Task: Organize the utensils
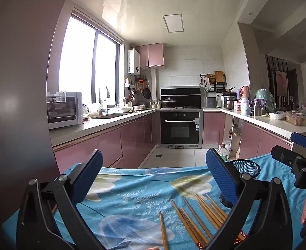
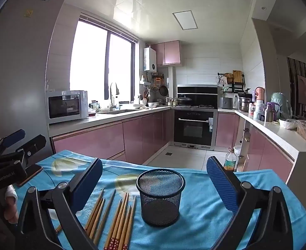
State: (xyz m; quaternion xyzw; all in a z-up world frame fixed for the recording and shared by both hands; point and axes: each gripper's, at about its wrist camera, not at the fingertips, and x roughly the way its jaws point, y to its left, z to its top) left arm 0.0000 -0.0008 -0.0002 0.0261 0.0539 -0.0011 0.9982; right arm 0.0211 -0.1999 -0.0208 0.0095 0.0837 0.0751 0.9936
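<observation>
Several chopsticks (image 2: 115, 218) left of mesh cup (image 2: 160, 200), between wide-apart right gripper (image 2: 155, 179) fingers

A white microwave (image 2: 66, 106) sits on the kitchen counter (image 2: 103, 118) under a big bright window (image 2: 100, 62). A black oven (image 2: 194, 127) stands at the far wall between pink cupboards (image 2: 140, 135). A plastic bottle (image 2: 230, 159) stands on the floor.

Overexposed daylight from the window (image 2: 101, 64), glare on glossy ceiling (image 2: 132, 6), fisheye-bent, vignetted edges.
</observation>
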